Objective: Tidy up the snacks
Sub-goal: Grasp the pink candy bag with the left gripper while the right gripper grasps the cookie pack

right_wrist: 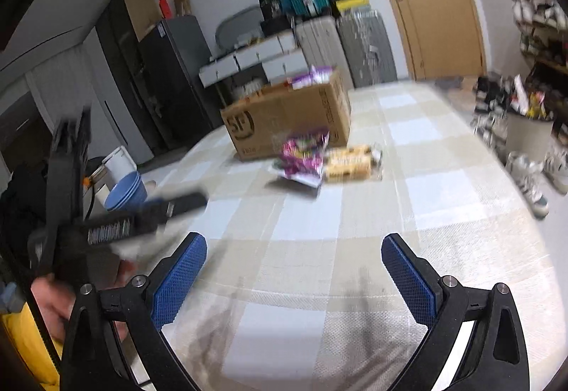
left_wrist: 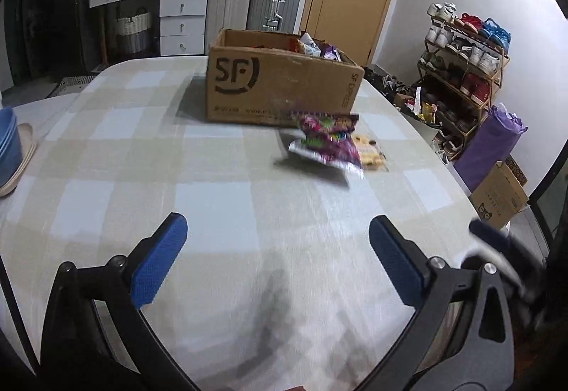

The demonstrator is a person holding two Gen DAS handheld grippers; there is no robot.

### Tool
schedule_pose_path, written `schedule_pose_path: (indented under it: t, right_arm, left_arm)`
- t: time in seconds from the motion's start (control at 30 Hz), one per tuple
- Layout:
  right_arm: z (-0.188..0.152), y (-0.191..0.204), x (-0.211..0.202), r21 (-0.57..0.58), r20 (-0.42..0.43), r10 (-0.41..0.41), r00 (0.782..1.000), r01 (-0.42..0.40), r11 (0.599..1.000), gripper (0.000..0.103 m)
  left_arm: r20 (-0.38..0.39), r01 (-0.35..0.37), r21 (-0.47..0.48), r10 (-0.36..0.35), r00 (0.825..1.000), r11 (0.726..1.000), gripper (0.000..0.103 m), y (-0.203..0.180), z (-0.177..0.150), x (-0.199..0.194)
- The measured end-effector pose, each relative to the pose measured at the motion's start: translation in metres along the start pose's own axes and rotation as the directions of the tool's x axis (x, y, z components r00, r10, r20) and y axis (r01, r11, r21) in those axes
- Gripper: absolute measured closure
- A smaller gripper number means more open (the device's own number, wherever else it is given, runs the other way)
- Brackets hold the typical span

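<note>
Left gripper [left_wrist: 278, 258] fingers spread wide over the desk [left_wrist: 213, 213], right gripper [right_wrist: 294, 275] fingers spread too, both gripping nothing, purple snack bag [left_wrist: 326, 142] and yellow biscuit pack [right_wrist: 349, 162] ahead, SF cardboard box [left_wrist: 280, 89] just beyond.

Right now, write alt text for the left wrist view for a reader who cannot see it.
The open, empty left tool hovers over a checked tablecloth. Ahead, a purple snack packet partly covers a yellow snack packet in front of an SF Express cardboard box holding more snacks. Suitcases, drawers and a shoe rack stand behind.
</note>
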State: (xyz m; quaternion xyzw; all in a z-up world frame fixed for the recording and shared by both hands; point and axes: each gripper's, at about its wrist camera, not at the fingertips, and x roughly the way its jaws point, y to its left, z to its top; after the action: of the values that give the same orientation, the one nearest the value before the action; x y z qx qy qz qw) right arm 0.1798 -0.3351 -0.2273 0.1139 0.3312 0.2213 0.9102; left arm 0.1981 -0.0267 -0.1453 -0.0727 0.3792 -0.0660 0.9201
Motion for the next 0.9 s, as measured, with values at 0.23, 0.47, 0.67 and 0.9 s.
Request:
schedule_pose_path:
  t: [0.23,0.47,0.67,0.9]
  right_arm:
    - [0.007,-0.022,0.013,0.055,-0.021,0.002,1.0,-0.001,0.998,0.002]
    - [0.013,-0.042,0.016,0.098,-0.019,-0.005,1.0,0.007,0.995,0.002]
    - [0.015,-0.052,0.019,0.121,-0.028,-0.007,1.0,0.01,0.993,0.002]
    - [0.016,-0.05,0.02,0.114,-0.024,-0.016,1.0,0.018,0.993,0.002]
  left_arm:
    - [-0.033,0.024,0.068,-0.022,0.999,0.997,0.001,-0.031,0.067,0.076]
    - [-0.213,0.056,0.038,-0.047,0.976,0.998,0.003,-0.05,0.108,0.166]
    - [-0.284,0.065,-0.066,-0.081,0.956,0.996,0.024,-0.038,0.116,0.21]
    - [-0.25,0.119,-0.082,-0.136,0.959,0.99,0.051,-0.03,0.127,0.219]
